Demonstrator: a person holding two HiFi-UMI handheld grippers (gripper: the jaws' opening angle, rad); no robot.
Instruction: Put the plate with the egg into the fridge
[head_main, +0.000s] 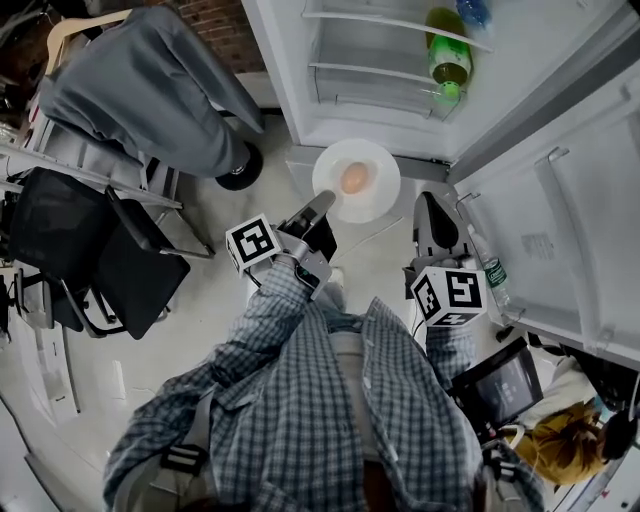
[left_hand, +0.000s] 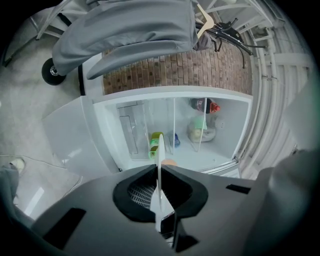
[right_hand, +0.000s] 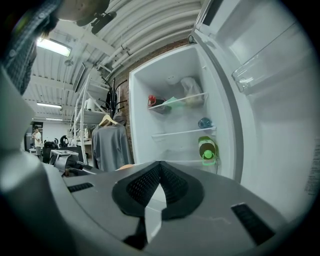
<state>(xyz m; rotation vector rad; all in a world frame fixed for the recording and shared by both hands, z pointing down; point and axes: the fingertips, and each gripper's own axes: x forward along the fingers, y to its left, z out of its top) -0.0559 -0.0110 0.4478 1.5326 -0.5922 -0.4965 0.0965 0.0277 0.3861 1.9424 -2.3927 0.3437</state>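
Note:
A white plate with a brown egg on it hangs in the air just in front of the open fridge, level with its lower shelf. My left gripper is shut on the plate's near left rim. In the left gripper view the plate shows edge-on between the jaws, with the egg peeking just beyond them. My right gripper hangs to the right of the plate, apart from it, shut and holding nothing. In the right gripper view its jaws point toward the fridge shelves.
A green bottle lies on a fridge shelf. The open fridge door stands at the right with a water bottle in its rack. A grey jacket on a wheeled rack and a black chair stand at the left.

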